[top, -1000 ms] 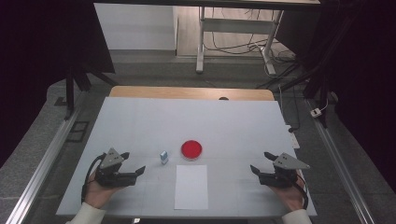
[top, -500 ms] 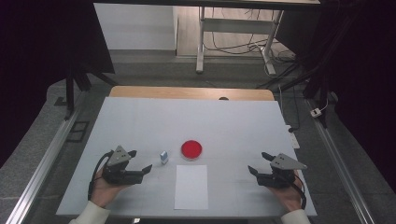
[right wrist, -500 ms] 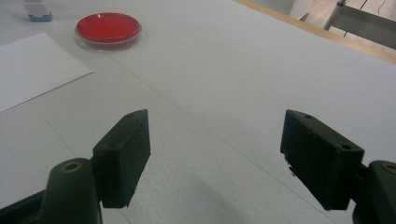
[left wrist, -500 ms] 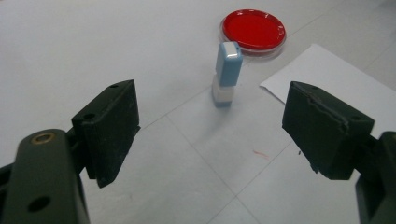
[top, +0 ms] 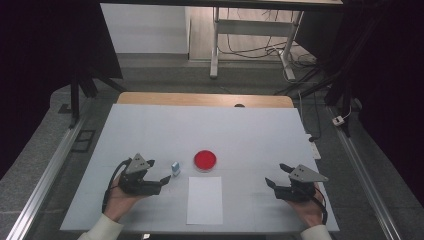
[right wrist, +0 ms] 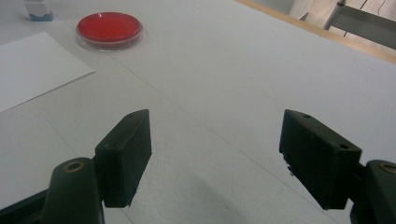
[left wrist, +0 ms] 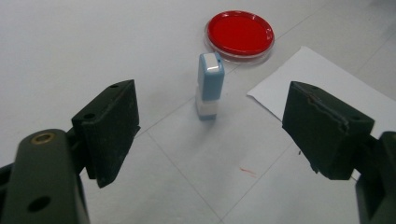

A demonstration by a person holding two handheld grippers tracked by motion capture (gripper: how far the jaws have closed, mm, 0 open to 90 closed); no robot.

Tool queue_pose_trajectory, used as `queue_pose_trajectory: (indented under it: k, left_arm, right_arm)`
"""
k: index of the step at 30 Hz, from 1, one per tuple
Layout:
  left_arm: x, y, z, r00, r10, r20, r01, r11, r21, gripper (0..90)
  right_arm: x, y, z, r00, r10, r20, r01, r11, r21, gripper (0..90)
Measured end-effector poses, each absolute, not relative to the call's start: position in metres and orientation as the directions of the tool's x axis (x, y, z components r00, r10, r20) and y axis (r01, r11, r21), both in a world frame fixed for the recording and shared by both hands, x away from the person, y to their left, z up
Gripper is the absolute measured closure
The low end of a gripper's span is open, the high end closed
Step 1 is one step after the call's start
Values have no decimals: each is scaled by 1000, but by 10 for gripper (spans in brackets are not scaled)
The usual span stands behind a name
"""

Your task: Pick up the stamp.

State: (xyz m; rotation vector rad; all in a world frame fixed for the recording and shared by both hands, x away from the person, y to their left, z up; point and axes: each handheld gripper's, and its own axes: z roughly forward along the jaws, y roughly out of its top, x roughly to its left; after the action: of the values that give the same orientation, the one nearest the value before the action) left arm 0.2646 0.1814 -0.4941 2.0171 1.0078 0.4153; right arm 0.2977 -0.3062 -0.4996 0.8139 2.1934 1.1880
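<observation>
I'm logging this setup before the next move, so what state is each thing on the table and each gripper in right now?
Left gripper: open, jaws wide, aimed at the stamp, not touching it.
Right gripper: open, holding nothing, low over bare table.
Stamp: upright, standing free on the table.
Red ink pad: uncovered, red surface showing, lying flat.
Paper sheet: flat, blank.

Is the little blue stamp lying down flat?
No, the stamp stands upright on the table, ahead of the open left gripper.
</observation>
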Motion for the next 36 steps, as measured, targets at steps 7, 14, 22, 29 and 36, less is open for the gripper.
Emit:
queue_pose_trajectory:
  k: [7,14,22,29,36]
  left_arm:
    - [272,171,-493,630,774,-66,513,-350,784,190]
    - [282,154,-493,637,768,-55,515,-372,772,192]
    - [295,139,-491,644,764,-44,518,-393,760,193]
    - [305,126,-491,637,771,-17,519,-411,750,198]
    - [306,131,-497,612,791,11,530,-420,737,233]
  right_arm:
    - [297,-305,-500,-689,708,-154,261,440,859,250]
    - [298,-304,-500,-688,708,-158,263,446,856,252]
    - [298,-303,-501,-689,707,-159,266,450,853,255]
    - [297,-303,-501,-685,710,-162,266,451,852,256]
    - [297,-304,-502,-682,713,-162,269,450,852,260]
